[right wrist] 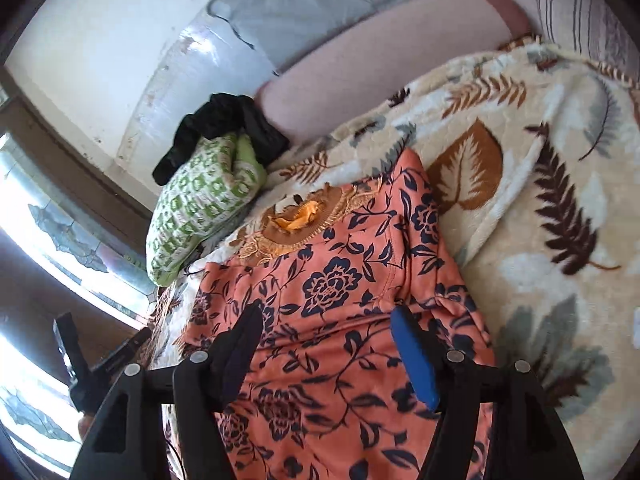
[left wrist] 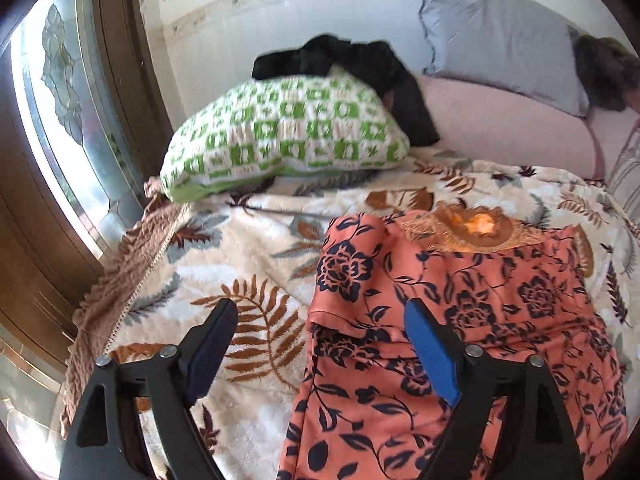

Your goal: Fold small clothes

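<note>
Orange floral garment [left wrist: 460, 320] lies flat on the leaf-print blanket [left wrist: 224, 256], embroidered neckline [left wrist: 460, 228] toward the green-checked pillow [left wrist: 288, 136], with both sleeves seemingly already folded in. Left gripper [left wrist: 320, 328] spread and empty over the garment's left edge; right gripper [right wrist: 326, 336] also spread, holding nothing, above the garment's middle. Risk: plush blanket could get pinched along with the thin cloth and drag the fold crooked; the hem is cut off below both views.
</note>
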The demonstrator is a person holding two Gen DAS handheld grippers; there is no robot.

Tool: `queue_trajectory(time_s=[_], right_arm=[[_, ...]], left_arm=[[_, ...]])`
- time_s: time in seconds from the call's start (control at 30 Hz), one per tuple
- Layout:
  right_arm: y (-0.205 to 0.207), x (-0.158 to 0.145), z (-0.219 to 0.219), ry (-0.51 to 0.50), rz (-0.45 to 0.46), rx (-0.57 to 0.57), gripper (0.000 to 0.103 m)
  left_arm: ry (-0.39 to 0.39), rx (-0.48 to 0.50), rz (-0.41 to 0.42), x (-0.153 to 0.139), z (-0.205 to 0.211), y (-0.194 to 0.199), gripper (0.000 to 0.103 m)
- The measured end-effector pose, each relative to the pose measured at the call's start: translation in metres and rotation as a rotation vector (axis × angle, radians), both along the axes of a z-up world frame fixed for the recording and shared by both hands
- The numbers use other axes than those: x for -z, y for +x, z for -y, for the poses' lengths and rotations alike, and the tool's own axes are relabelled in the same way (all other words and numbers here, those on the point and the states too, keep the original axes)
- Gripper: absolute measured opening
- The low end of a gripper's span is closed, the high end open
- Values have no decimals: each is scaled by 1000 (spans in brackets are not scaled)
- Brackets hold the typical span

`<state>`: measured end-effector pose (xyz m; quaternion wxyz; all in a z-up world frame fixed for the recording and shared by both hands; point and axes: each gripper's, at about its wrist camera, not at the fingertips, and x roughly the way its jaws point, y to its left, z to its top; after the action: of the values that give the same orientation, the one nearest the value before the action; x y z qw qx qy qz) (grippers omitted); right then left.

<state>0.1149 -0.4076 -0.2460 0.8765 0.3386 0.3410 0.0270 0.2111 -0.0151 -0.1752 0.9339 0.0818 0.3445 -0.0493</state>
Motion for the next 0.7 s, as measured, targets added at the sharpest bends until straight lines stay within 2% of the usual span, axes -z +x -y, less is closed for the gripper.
queue_trajectory(time_s=[0.13, 0.2, 0.3, 0.4, 0.5, 0.6, 0.7], right_arm=[[-66, -39, 0, -57, 60, 20, 70], [-94, -56, -2, -109, 88, 39, 70], [-131, -83, -9, -193, 146, 56, 70], [-159, -101, -16, -226, 188, 34, 73], [-179, -108, -19, -226, 191, 31, 73], [-199, -114, -25, -235, 183, 22, 73], [-230, -131, -30, -297, 248, 37, 73]], left_arm=[[-44, 95, 120, -40, 3, -75, 97], [-66, 127, 160, -54, 4, -108, 101], [-128, 166, 198, -69, 5, -149, 103], [-160, 193, 188, -74, 5, -177, 103], [-195, 204, 110, -63, 3, -189, 103], [-186, 139, 56, -47, 0, -191, 103], [-158, 69, 72, -43, -2, -194, 103]])
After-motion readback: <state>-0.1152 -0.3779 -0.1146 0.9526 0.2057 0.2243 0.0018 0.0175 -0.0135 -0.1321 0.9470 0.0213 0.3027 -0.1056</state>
